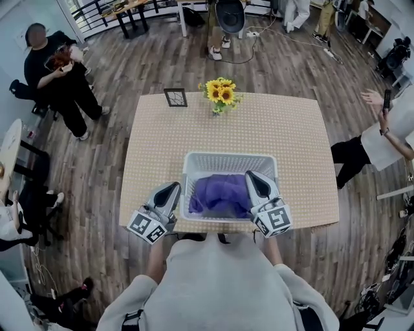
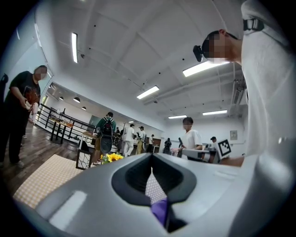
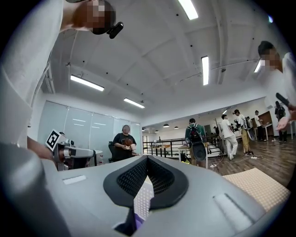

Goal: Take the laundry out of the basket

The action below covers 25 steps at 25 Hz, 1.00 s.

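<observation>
A white slatted laundry basket (image 1: 229,157) stands on the near half of the table, with a purple cloth (image 1: 223,194) bunched inside it. My left gripper (image 1: 174,187) hovers just outside the basket's left wall, pointing level, its jaws together at the tip. My right gripper (image 1: 250,175) is over the basket's right side above the cloth, jaws together. In the left gripper view the left gripper (image 2: 151,156) is shut, and basket mesh (image 2: 155,187) and purple cloth (image 2: 160,210) show through the slot behind the tips. The right gripper view shows the right gripper (image 3: 147,158) shut, with mesh (image 3: 144,196) below.
The beige table (image 1: 155,149) also carries a sunflower vase (image 1: 220,95) and a small picture frame (image 1: 175,97) at its far edge. A person sits at the left (image 1: 58,77) and another stands at the right (image 1: 388,136). A chair (image 1: 230,16) stands beyond the table.
</observation>
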Motion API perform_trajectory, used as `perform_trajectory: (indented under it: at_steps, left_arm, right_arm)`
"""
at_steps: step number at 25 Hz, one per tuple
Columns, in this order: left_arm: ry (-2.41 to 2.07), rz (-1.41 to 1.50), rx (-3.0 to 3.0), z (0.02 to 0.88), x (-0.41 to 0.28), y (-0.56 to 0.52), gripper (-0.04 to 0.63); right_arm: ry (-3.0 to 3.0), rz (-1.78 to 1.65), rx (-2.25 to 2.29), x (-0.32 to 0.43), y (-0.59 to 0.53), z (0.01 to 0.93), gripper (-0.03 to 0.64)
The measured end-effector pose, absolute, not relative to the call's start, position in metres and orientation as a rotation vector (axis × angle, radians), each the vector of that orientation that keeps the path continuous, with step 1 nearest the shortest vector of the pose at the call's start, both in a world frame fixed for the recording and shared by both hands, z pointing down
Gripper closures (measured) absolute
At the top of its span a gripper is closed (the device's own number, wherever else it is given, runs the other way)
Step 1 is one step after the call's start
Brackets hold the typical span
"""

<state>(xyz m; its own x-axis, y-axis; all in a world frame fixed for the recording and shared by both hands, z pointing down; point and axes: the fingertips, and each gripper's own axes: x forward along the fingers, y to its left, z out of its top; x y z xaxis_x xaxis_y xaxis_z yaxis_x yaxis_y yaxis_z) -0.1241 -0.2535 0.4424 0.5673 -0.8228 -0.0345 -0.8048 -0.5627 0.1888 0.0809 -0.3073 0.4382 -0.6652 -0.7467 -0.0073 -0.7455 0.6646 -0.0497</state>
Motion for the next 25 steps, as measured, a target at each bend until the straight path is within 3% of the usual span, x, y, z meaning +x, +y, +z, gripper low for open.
perform_trajectory:
  at_steps: [25]
  left_arm:
    - [-1.264, -0.116, 2.503, 0.504, -0.151, -0.272, 0.585]
  right_arm:
    - [2.917, -0.237, -1.464, 0.073, -0.309, 0.479, 0.618]
